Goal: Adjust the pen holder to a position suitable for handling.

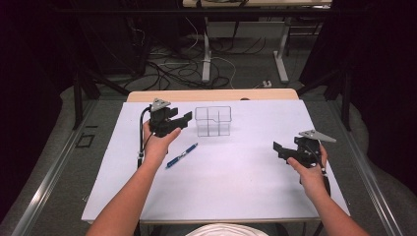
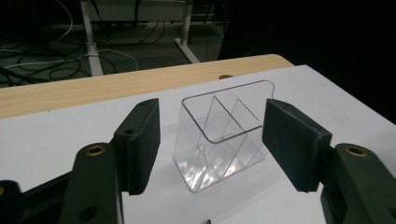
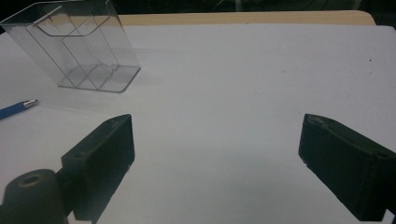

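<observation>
Reaching for the clear box (image 2: 223,135) near the table's far edge, the open left tool (image 1: 181,119) could tip it. The right tool (image 1: 281,150) waits open too; the pen (image 1: 182,155) lies beside.

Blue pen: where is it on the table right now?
In the high view the blue pen lies flat on the white sheet, just right of the left gripper and near the clear organizer.

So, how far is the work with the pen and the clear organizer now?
Nothing looks done yet: the blue pen lies on the white table, outside the clear divided organizer, whose compartments look empty. In hand: the left hand-held gripper is open, pointing at the organizer; the right hand-held gripper is open, holding nothing. Left: picking up the pen, probably to put it inside.
</observation>
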The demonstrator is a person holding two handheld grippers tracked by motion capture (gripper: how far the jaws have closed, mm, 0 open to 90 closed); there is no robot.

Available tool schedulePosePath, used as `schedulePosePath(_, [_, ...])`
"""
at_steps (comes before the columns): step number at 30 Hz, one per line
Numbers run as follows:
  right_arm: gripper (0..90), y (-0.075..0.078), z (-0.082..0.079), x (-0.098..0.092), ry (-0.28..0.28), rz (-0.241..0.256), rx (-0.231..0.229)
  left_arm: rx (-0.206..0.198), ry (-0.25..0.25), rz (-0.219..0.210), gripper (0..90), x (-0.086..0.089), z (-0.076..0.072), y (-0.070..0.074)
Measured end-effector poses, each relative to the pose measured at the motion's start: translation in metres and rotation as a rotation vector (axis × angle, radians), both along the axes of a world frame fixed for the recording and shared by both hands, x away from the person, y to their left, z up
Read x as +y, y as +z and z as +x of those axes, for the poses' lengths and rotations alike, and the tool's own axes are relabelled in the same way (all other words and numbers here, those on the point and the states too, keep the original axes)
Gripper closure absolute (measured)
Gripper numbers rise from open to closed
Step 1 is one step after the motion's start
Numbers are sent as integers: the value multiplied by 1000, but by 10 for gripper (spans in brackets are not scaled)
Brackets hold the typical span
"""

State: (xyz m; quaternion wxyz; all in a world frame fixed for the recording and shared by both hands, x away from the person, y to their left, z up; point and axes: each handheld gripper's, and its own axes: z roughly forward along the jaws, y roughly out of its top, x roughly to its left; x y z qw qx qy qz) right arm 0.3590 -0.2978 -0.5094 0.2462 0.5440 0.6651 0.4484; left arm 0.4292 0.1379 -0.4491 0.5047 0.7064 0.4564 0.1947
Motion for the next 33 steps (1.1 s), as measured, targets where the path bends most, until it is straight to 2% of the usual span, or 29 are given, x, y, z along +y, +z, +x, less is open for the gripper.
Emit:
schedulePosePath(4, [102, 1, -1, 0, -15, 11, -1, -27, -11, -2, 312, 4, -6, 0])
schedulePosePath(5, [101, 1, -1, -1, -19, 2, -13, -37, -8, -8, 282, 5, -7, 0])
schedulePosePath(7, [101, 2, -2, -1, -17, 1, -10, -58, 3, 0, 274, 9, -10, 1])
schedulePosePath(8, [101, 2, -3, -1, -19, 9, -6, -61, 7, -10, 265, 10, -12, 0])
schedulePosePath(10, [101, 3, -3, -2, -14, -1, -12, -37, -2, -3, 225, 13, -14, 0])
schedulePosePath(12, [101, 3, -3, -1, -13, 0, -14, -33, -8, 19, 217, 14, -14, 0])
schedulePosePath(13, [101, 3, -3, -1, -14, -3, -14, -32, -9, 21, 168, 14, -15, -1])
schedulePosePath(17, [101, 2, -3, -1, -23, -3, -15, -15, -30, 27, 150, 17, -16, -2])
schedulePosePath(21, [101, 3, -4, -1, -18, -7, -18, -2, -41, 65, 92, 21, -16, -2])
schedulePosePath(23, [101, 5, -5, -1, -12, -16, 7, -3, -37, 91, 80, 22, -15, -2])
schedulePosePath(26, [102, 3, -4, 0, -22, -5, -17, 14, -55, 92, 41, 22, -14, -3])
schedulePosePath(33, [101, 3, -4, 0, -17, -7, -11, 21, -84, 173, 2, 14, -11, -9])
